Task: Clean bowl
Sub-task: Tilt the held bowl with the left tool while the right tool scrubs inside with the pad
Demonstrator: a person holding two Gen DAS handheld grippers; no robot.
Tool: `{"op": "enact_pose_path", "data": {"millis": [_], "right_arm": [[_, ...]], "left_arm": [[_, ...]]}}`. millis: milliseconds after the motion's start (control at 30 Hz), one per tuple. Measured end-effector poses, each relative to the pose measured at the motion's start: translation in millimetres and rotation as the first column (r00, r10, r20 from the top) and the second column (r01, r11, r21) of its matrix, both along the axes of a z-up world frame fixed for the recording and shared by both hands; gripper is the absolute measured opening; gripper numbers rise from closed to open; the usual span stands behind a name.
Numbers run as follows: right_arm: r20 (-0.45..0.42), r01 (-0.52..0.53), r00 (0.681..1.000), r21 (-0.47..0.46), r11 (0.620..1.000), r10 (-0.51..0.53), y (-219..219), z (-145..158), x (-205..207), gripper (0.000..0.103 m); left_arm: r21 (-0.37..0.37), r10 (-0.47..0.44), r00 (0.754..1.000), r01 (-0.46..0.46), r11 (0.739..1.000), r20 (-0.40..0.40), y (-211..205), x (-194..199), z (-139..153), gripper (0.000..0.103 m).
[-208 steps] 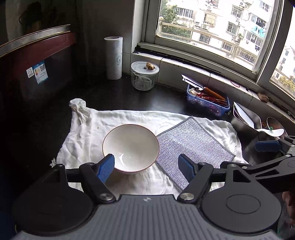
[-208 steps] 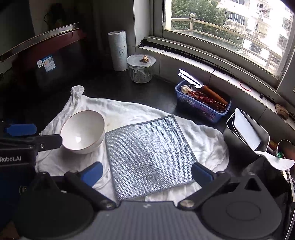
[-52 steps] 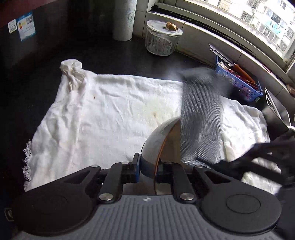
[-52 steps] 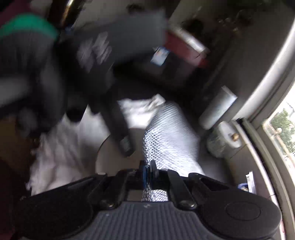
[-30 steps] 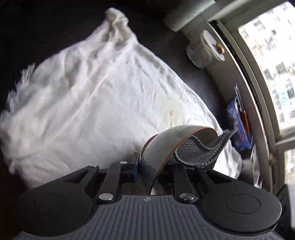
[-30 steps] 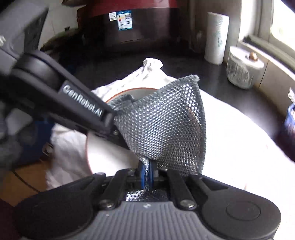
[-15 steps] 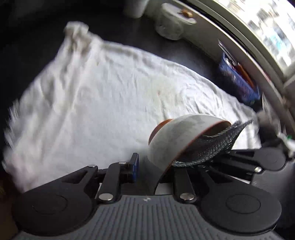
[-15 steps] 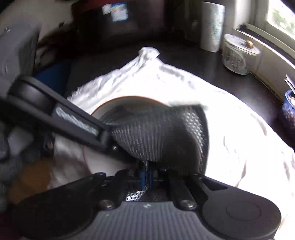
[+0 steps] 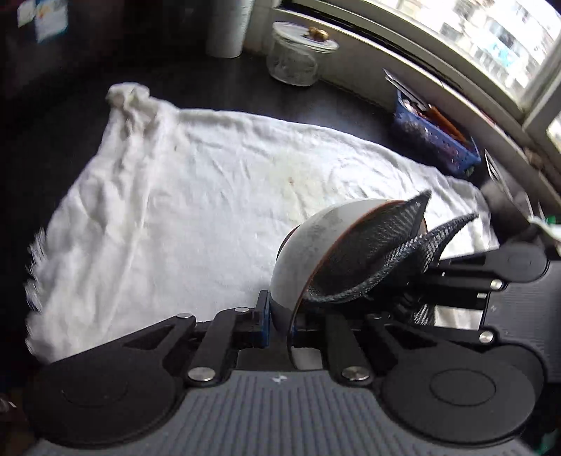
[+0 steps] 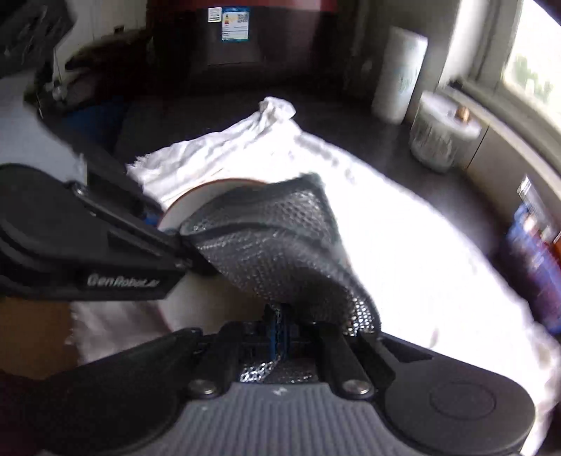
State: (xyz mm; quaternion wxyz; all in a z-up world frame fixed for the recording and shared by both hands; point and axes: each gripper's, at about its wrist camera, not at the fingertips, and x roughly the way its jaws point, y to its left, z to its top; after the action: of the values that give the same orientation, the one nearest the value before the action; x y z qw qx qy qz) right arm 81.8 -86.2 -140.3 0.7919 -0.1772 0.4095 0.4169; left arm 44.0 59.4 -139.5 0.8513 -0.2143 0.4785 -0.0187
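My left gripper [image 9: 278,321] is shut on the rim of the white bowl [image 9: 312,242], which has a brown edge and is held tilted on its side above the white cloth [image 9: 196,196]. My right gripper [image 10: 278,329] is shut on the grey mesh dishcloth [image 10: 280,242], which is pushed into the bowl's mouth. The bowl [image 10: 191,207] shows in the right wrist view behind the dishcloth, with the left gripper [image 10: 168,242] clamped on it. In the left wrist view the dishcloth [image 9: 378,252] fills the bowl, and the right gripper's body [image 9: 498,280] sits at the right.
A glass jar [image 9: 296,54] and a paper towel roll [image 9: 229,28] stand at the back by the window sill. A blue basket [image 9: 434,140] of items sits at the right back. The dark counter surrounds the cloth.
Both grippers picked up bowl and dishcloth from the white cloth. Over the last second the dishcloth has shifted inside the tilted bowl, and the bowl has turned slightly.
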Motion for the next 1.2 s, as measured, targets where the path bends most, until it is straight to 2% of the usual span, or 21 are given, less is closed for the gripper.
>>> {"op": "enact_pose_path", "data": {"millis": [67,133,200,300,333,367,433,467,500,533,567,600,633,667,733,800,867,967,1100,1167,1200], "right_arm": [[-0.062,0.024,0.998,0.043,0.999,-0.021,-2,-2,4,0.002],[-0.104,0.035,0.994,0.066,0.997,-0.028,-1,-3,6,0.003],[-0.123,0.040,0.992,0.082,0.996,-0.030,1,-2,6,0.003],[-0.093,0.028,0.995,0.055,0.998,-0.023,0,8,7,0.004],[-0.077,0.018,0.997,0.040,0.999,-0.015,0,13,7,0.004],[-0.069,0.006,0.998,0.018,1.000,-0.005,1,14,7,0.005],[-0.067,-0.011,0.998,-0.004,1.000,0.011,1,15,8,0.004],[-0.070,-0.017,0.997,-0.007,1.000,0.016,1,14,8,0.004],[-0.074,-0.022,0.997,-0.009,1.000,0.021,0,14,9,0.004],[-0.081,-0.021,0.996,-0.010,1.000,0.020,-1,13,10,0.004],[-0.082,-0.019,0.996,-0.011,1.000,0.018,-2,12,9,0.004],[-0.082,-0.018,0.997,-0.013,1.000,0.017,-3,11,7,0.004],[-0.073,-0.025,0.997,-0.020,0.999,0.023,-3,12,7,0.004],[-0.071,-0.026,0.997,-0.025,0.999,0.024,-3,13,8,0.004],[-0.065,-0.027,0.998,-0.033,0.999,0.024,-4,14,10,0.004],[-0.047,-0.024,0.999,-0.040,0.999,0.022,-8,17,16,0.004],[-0.034,-0.017,0.999,-0.042,0.999,0.016,-9,19,25,0.004],[-0.022,-0.008,1.000,-0.052,0.999,0.007,-8,23,35,0.003],[-0.045,-0.022,0.999,-0.098,0.995,0.018,2,24,36,0.003],[-0.077,-0.020,0.997,-0.102,0.995,0.012,5,21,36,0.003],[-0.102,-0.016,0.995,-0.095,0.995,0.006,5,21,36,0.003]], "left_arm": [[-0.123,0.078,0.997,-0.080,0.989,-0.020,13,-3,-8,0.012],[-0.247,0.150,0.986,-0.163,0.955,-0.071,24,-4,-17,0.013],[-0.381,0.218,0.962,-0.266,0.885,-0.164,34,-5,-29,0.013],[-0.538,0.264,0.904,-0.414,0.734,-0.335,37,-9,-47,0.014],[-0.558,0.266,0.890,-0.441,0.703,-0.369,35,-10,-51,0.014],[-0.567,0.268,0.882,-0.458,0.685,-0.388,32,-11,-53,0.014],[-0.554,0.263,0.886,-0.448,0.701,-0.383,29,-10,-50,0.015],[-0.534,0.255,0.896,-0.426,0.731,-0.364,27,-7,-45,0.015],[-0.496,0.233,0.914,-0.379,0.781,-0.331,24,-2,-36,0.015],[-0.426,0.209,0.936,-0.317,0.847,-0.283,20,3,-25,0.015],[-0.332,0.181,0.956,-0.251,0.909,-0.229,15,8,-13,0.015],[-0.227,0.135,0.975,-0.174,0.958,-0.176,9,14,-1,0.016],[-0.155,0.095,0.985,-0.118,0.981,-0.146,5,19,7,0.016],[-0.106,0.063,0.990,-0.076,0.991,-0.128,2,24,13,0.016],[-0.024,0.007,0.995,-0.009,1.000,-0.104,-2,32,22,0.016],[0.007,-0.022,0.994,0.023,1.000,-0.103,0,39,24,0.016],[-0.012,-0.026,0.993,0.024,1.000,-0.117,5,41,23,0.009],[-0.077,0.028,0.986,-0.041,0.996,-0.164,13,40,19,0.009],[-0.203,0.166,0.954,-0.219,0.954,-0.248,26,32,9,0.010],[-0.246,0.233,0.928,-0.308,0.919,-0.292,30,26,5,0.011],[-0.275,0.267,0.910,-0.358,0.892,-0.317,32,21,1,0.012]]}}
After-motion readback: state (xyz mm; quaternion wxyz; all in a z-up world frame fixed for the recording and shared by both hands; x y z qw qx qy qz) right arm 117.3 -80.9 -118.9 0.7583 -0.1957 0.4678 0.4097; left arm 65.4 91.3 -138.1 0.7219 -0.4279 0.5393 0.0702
